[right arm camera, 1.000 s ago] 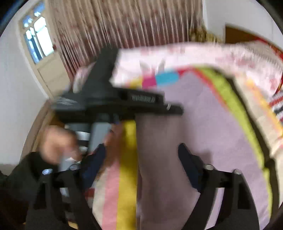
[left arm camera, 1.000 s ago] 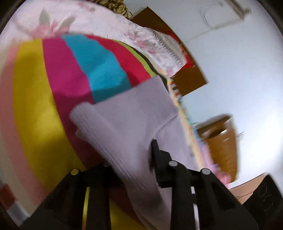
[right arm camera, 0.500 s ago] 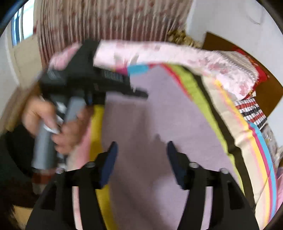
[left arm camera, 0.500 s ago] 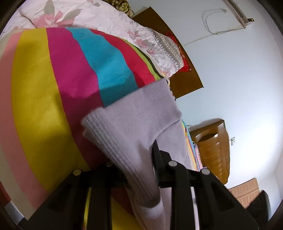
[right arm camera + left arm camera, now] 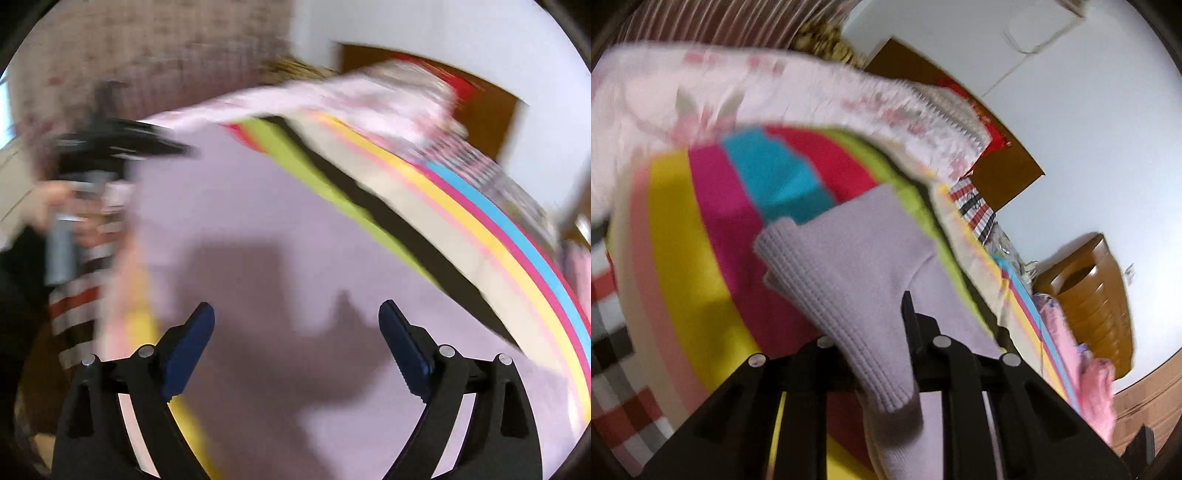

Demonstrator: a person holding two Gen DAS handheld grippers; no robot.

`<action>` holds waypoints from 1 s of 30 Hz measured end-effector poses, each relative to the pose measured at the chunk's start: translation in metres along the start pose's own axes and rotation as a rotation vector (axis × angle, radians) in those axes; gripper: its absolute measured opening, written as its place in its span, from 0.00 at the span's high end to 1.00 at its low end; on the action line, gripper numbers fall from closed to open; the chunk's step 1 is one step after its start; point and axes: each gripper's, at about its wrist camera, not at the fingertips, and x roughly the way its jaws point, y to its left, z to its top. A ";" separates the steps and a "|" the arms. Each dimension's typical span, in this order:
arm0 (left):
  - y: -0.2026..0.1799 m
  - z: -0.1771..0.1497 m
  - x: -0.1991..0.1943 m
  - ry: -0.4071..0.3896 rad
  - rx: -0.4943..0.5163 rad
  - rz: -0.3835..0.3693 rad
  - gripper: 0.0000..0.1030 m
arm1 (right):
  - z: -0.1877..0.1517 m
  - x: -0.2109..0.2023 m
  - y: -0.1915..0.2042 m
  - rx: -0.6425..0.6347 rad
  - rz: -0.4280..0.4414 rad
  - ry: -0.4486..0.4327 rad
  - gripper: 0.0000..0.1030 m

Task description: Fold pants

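On striped bed cover, lilac pants lie spread; left gripper jaws, just closing, clamp ribbed edge, lifted. Right gripper jaws wide apart, just opening, over pants, nothing held.

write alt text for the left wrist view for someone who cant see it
The left gripper, its jaws having just closed further, is clamped on the ribbed hem of lilac knit pants, lifting it above a bed with a bright striped blanket. A floral quilt and wooden headboard lie behind, blurred.
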 end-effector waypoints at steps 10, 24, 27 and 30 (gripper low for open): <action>-0.168 -0.044 -0.089 -0.207 0.412 0.062 0.84 | -0.035 -0.004 -0.031 0.101 0.094 0.030 0.09; -0.334 -0.356 0.009 0.101 1.255 0.014 0.80 | -0.233 -0.224 -0.213 0.712 -0.199 -0.373 0.07; -0.331 -0.358 0.006 0.048 1.293 0.026 0.80 | -0.253 -0.219 -0.215 0.716 -0.172 -0.319 0.07; -0.319 -0.331 0.001 0.104 1.177 -0.075 0.80 | -0.257 -0.197 -0.219 0.783 0.040 -0.318 0.07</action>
